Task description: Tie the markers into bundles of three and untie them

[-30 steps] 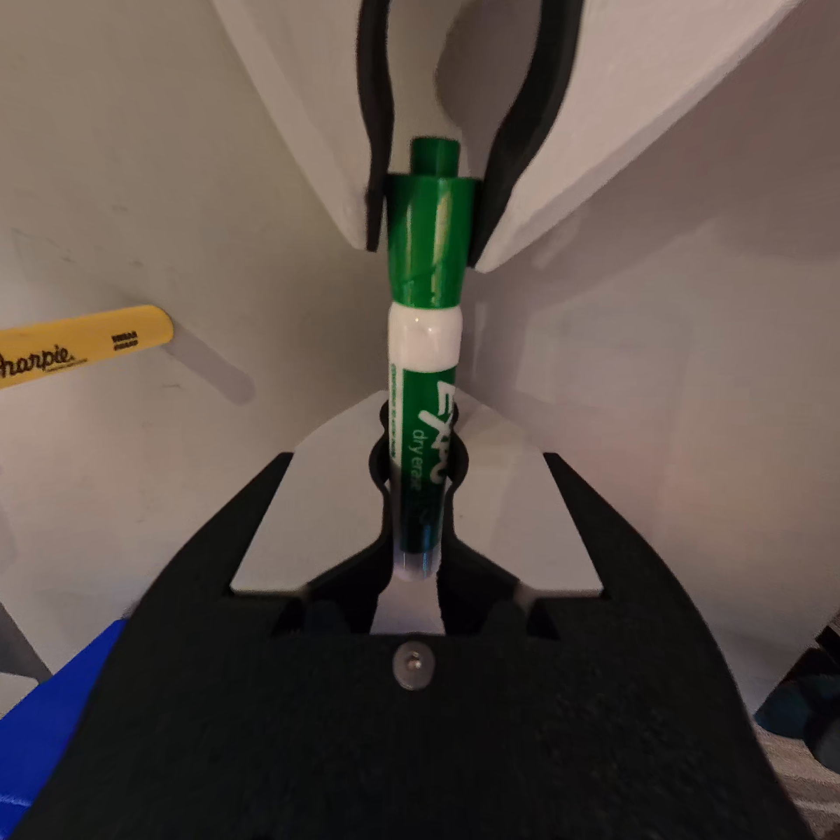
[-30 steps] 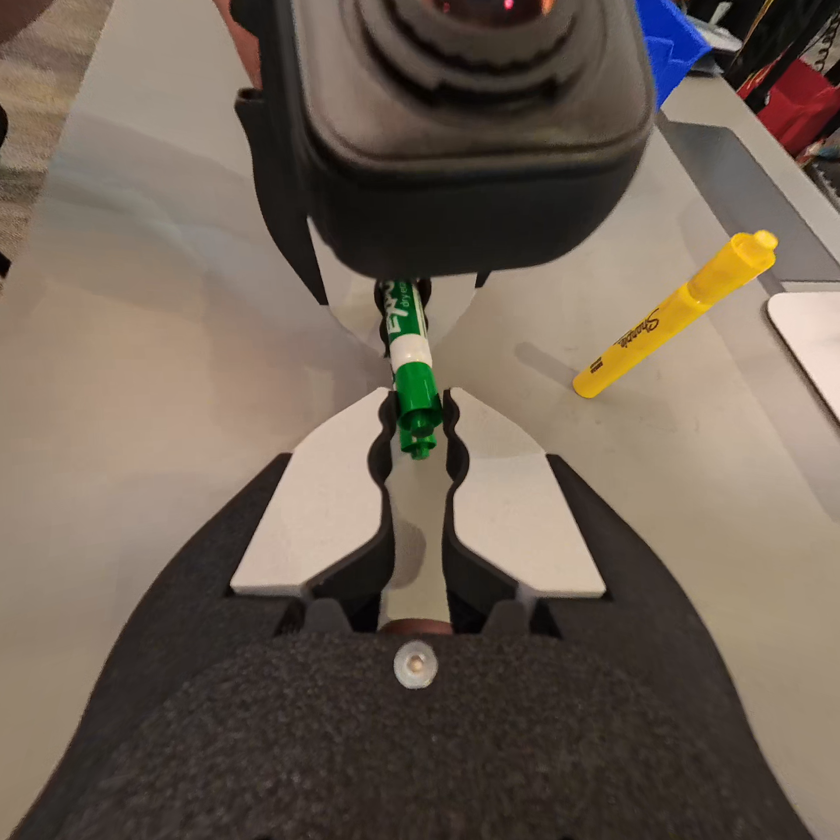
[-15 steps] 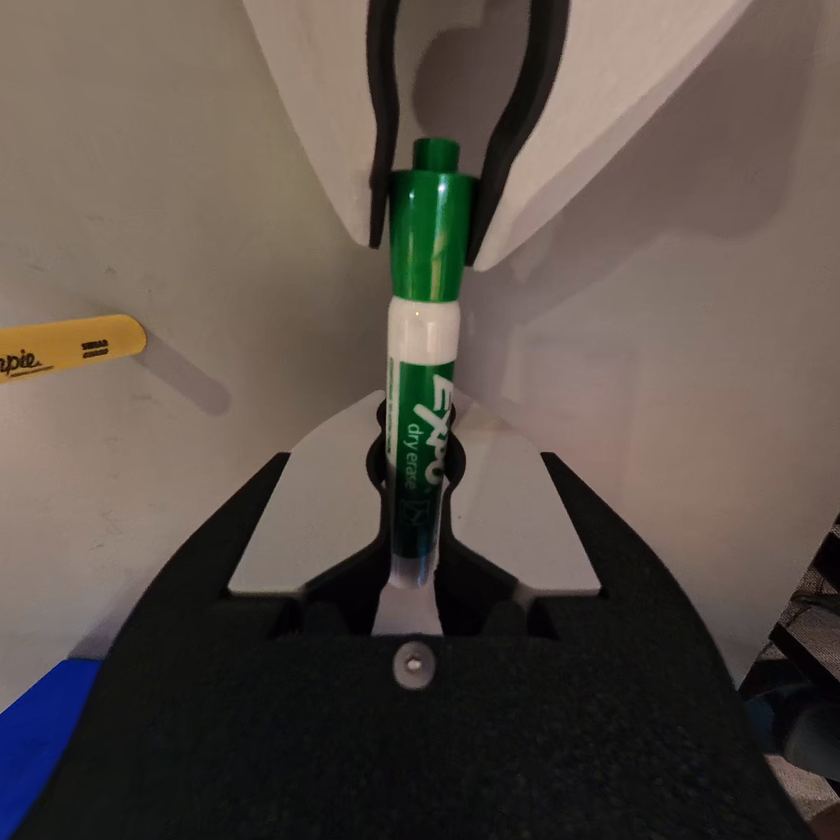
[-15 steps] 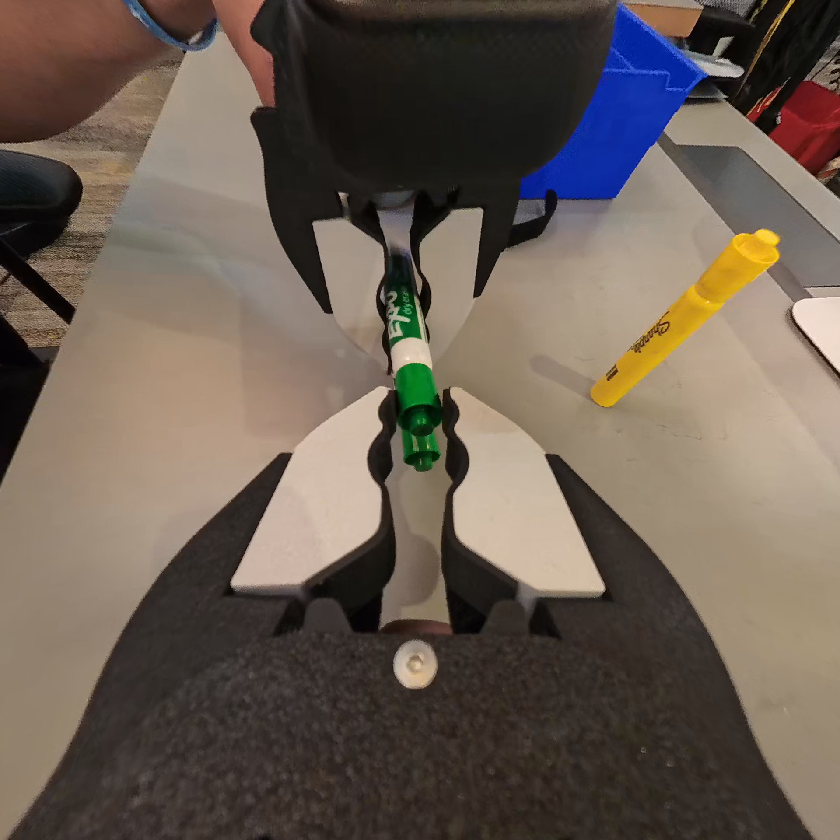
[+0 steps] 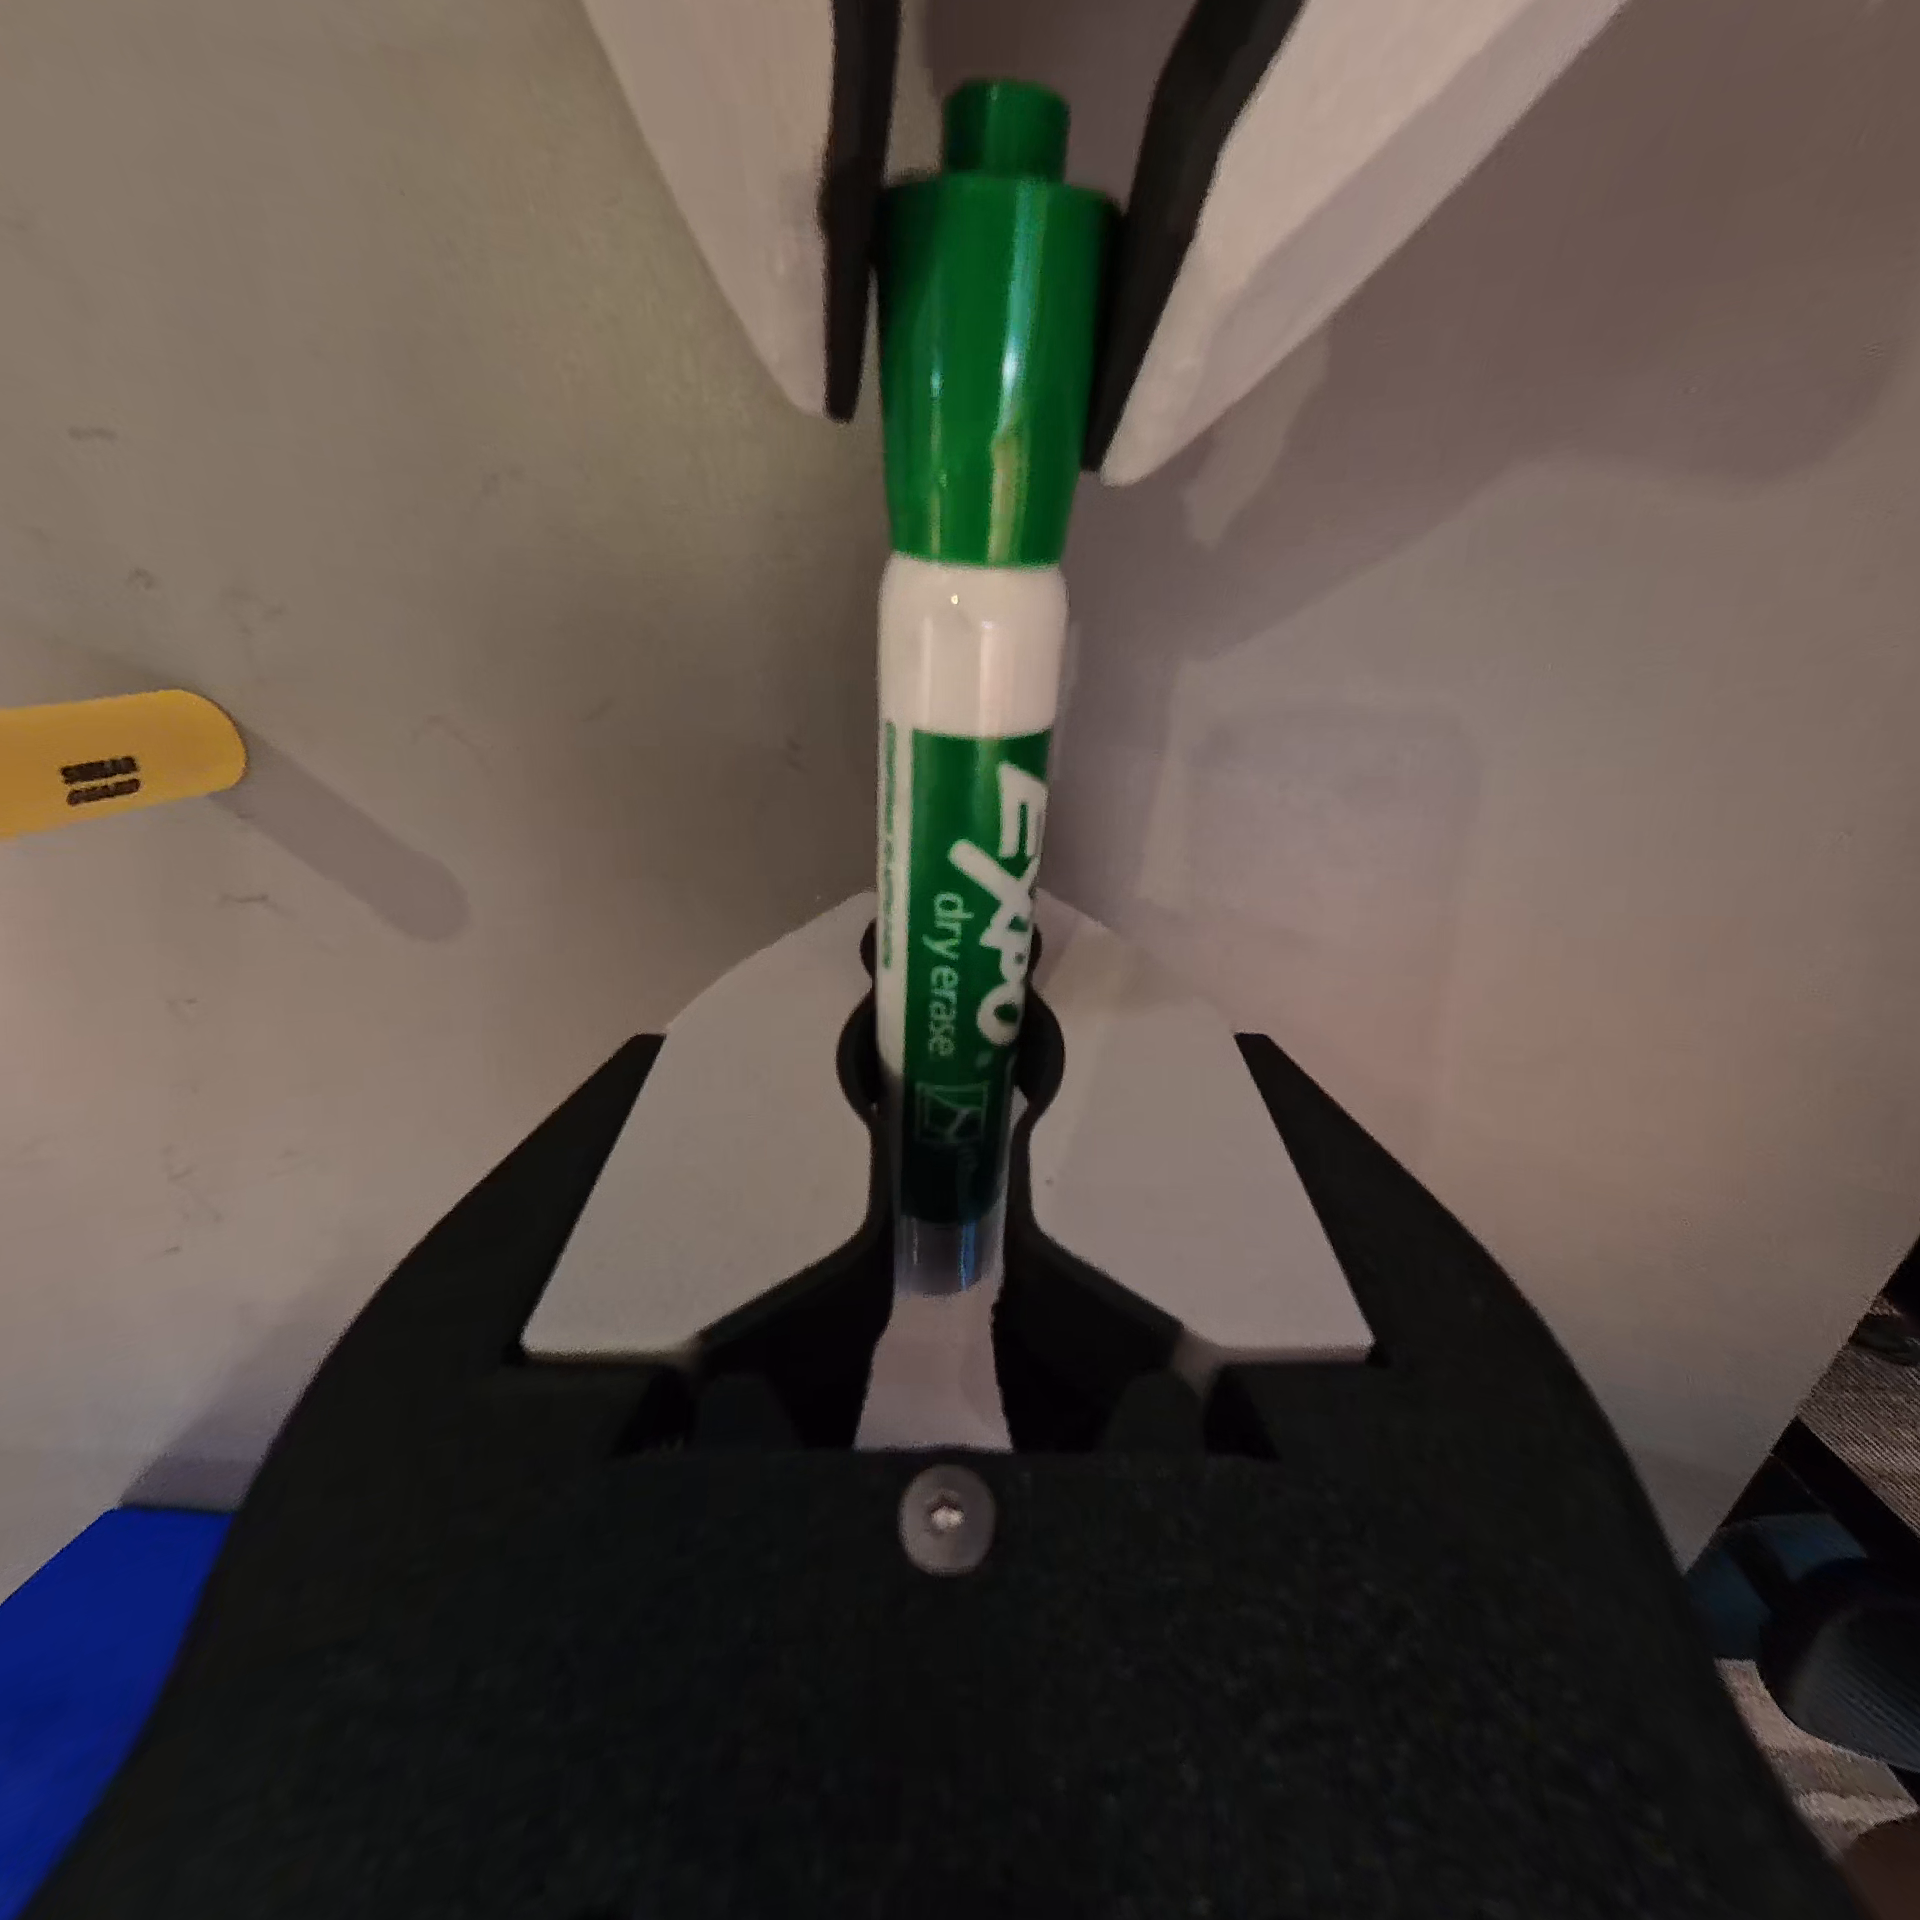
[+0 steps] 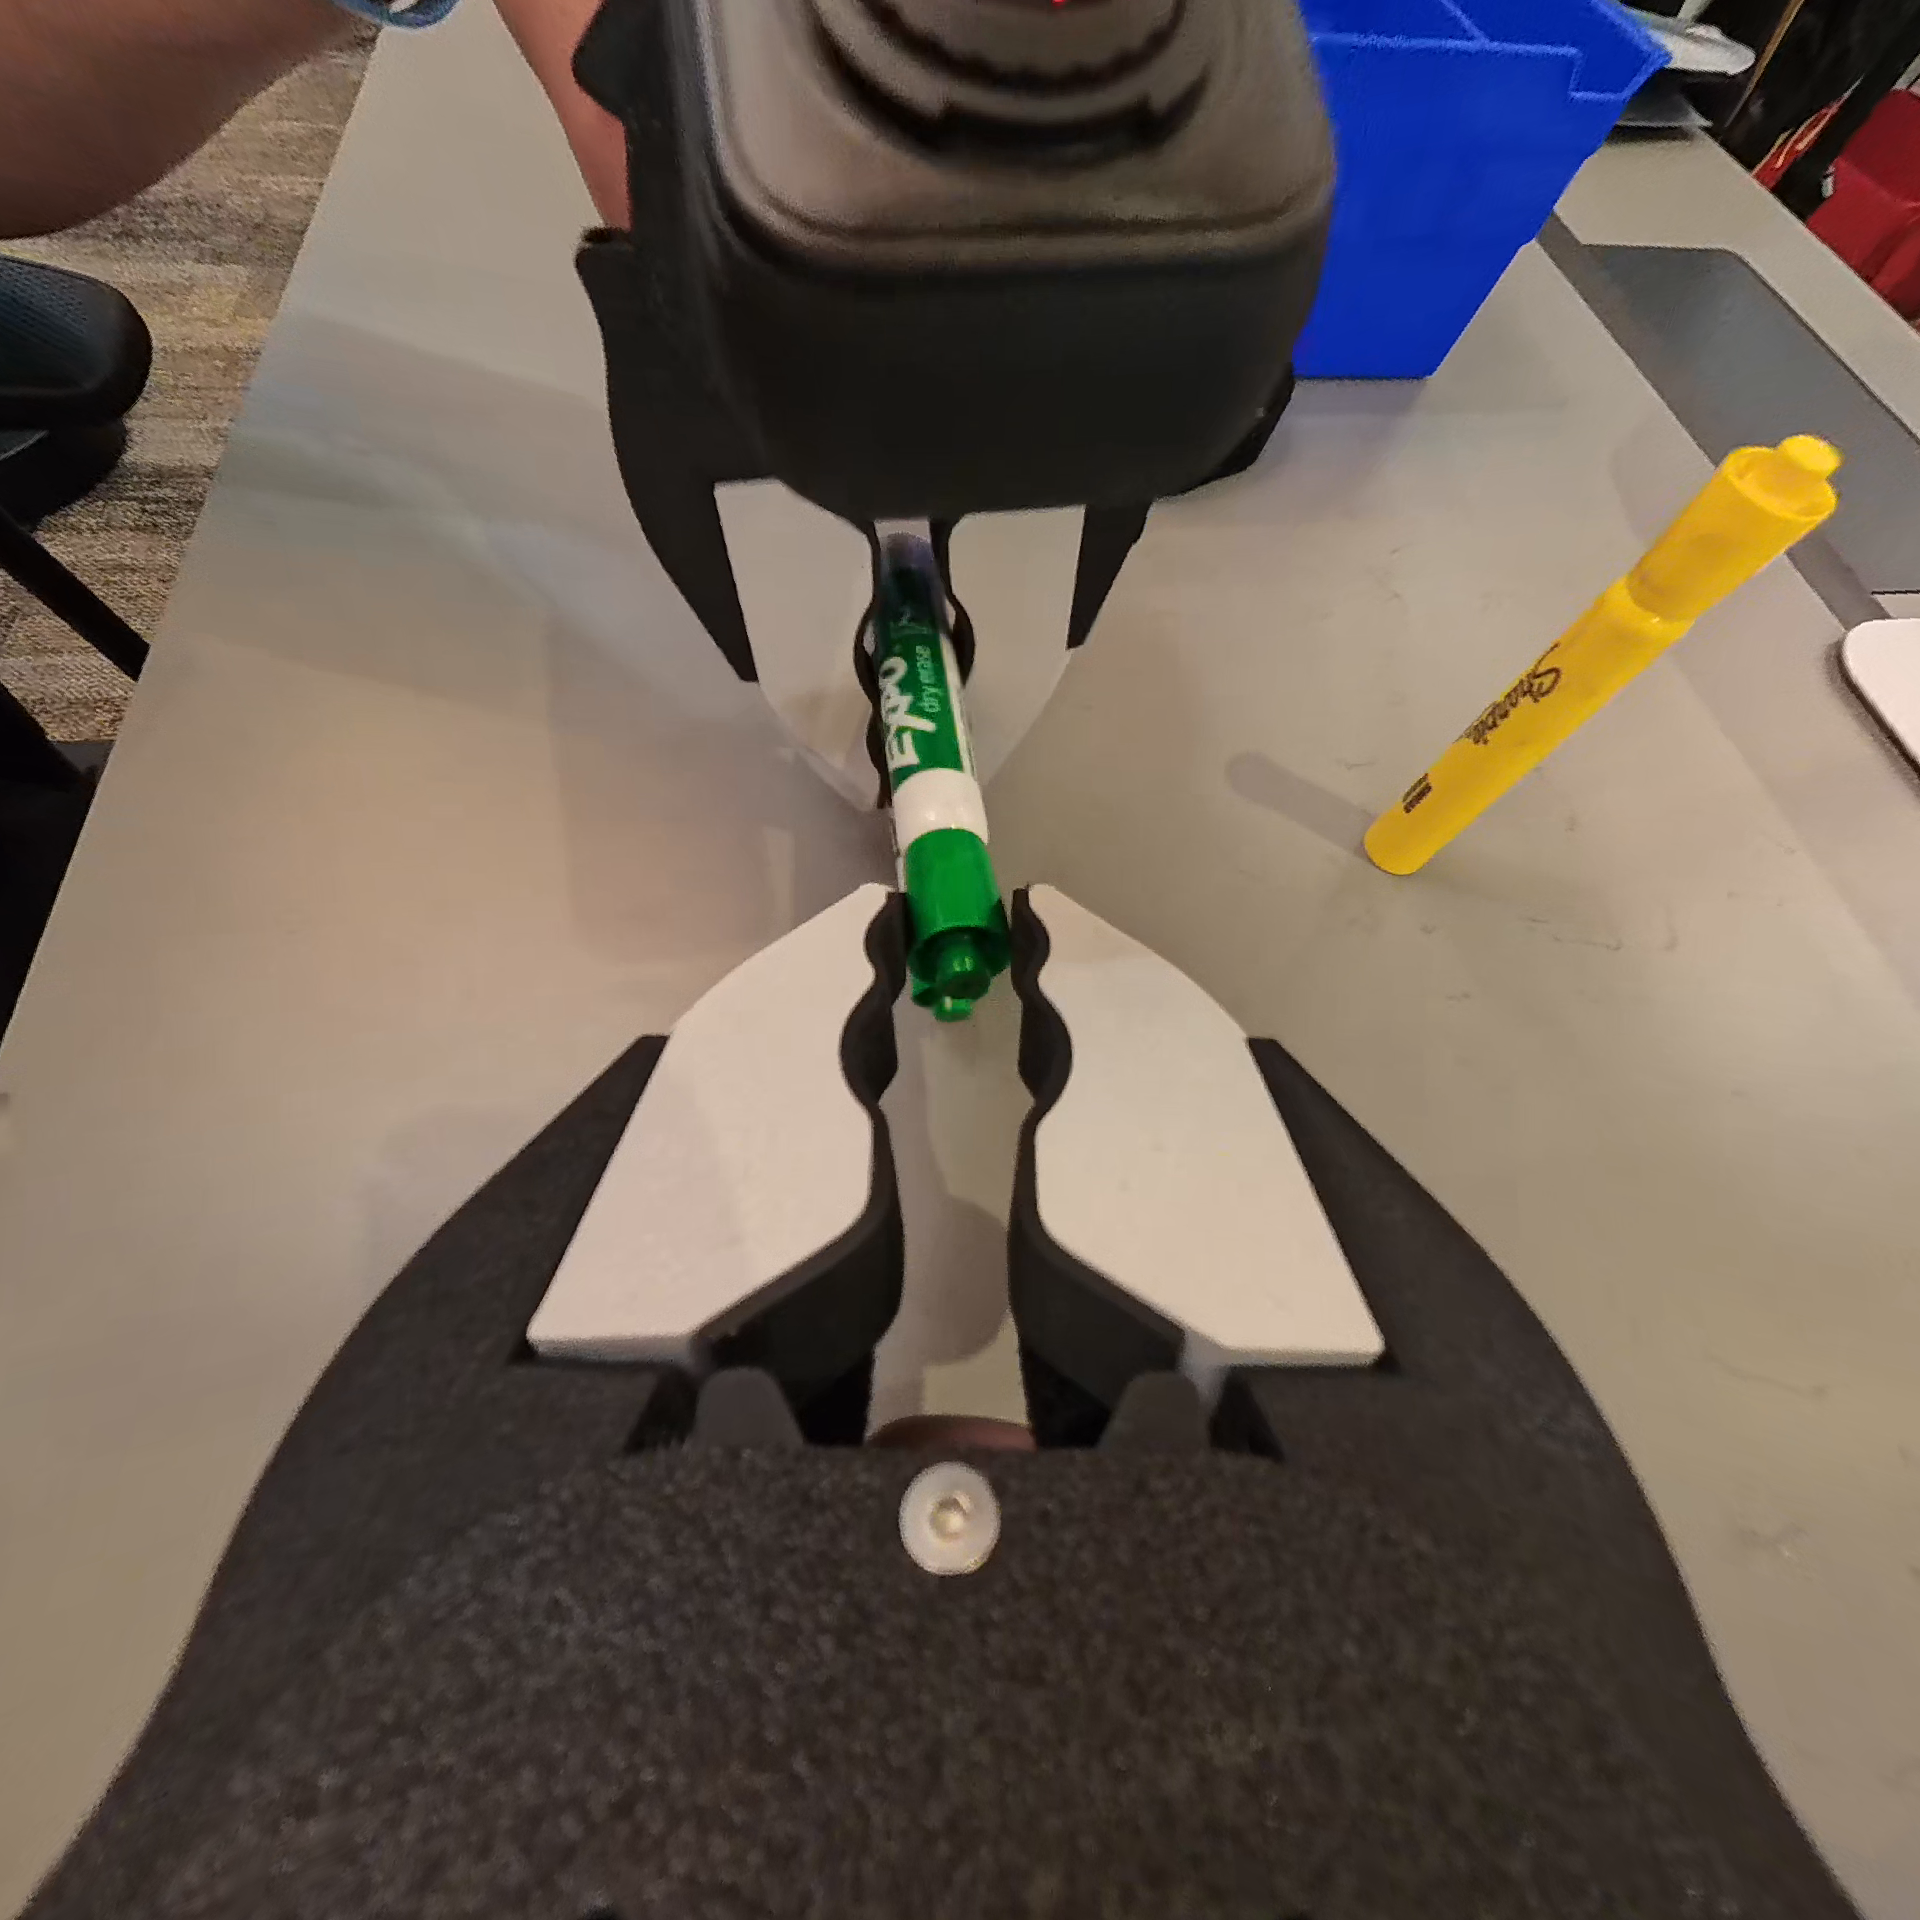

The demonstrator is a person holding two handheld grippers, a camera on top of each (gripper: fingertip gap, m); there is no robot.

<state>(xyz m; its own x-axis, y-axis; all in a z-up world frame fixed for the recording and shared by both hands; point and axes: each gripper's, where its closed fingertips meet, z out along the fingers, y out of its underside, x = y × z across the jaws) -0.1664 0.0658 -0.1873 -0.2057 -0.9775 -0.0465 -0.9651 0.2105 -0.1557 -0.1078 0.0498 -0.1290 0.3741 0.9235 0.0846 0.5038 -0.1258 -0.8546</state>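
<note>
Two claws face each other, left claw [image 5: 961,997] and right claw [image 6: 951,914] pinching green marker [image 5: 977,665].

We see the 2 grippers nose to nose over the table [image 6: 436,935], the green marker [image 6: 940,831] bridging the gap between them. Bare tabletop lies open on the camera's left. To the right lies a yellow marker [image 6: 1600,665]; farther back stands a blue bin [image 6: 1455,208].

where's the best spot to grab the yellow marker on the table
Mid-barrel, coming straight down with jaws across its width: the yellow marker lies flat on the table, long, slim and round, with open surface along both long sides.
</note>
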